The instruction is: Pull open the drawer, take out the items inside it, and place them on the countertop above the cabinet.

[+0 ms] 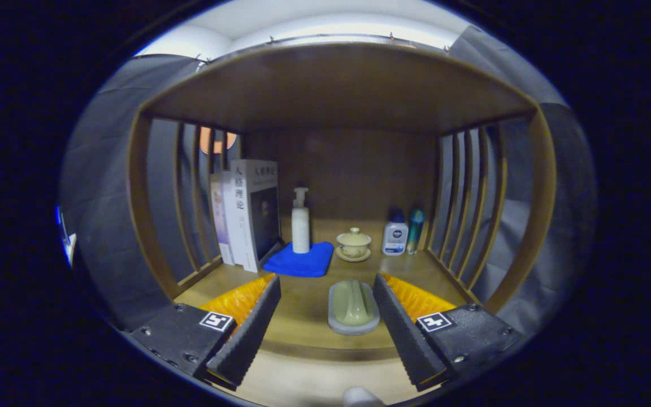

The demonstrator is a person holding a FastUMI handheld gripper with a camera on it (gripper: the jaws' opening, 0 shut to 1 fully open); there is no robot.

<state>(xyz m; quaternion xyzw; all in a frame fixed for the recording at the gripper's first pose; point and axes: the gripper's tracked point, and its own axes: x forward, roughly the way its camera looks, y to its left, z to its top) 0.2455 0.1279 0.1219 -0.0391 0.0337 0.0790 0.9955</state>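
Note:
My gripper (326, 280) is open, its two black ribbed fingers spread wide over the front of the wooden countertop (303, 316). Between the fingers, closer to the right one, lies a pale green rounded item on a grey oval dish (352, 306); neither finger touches it. Below the countertop's front edge, a small white knob (360, 398) pokes up between the fingers' bases. The drawer itself is hidden under the gripper.
Farther back on the countertop stand upright books (249, 212), a white pump bottle (300, 221) on a folded blue cloth (299, 261), a lidded beige cup on a saucer (353, 244), a white bottle (395, 234) and a green can (415, 229). Slatted wooden sides and a shelf enclose the space.

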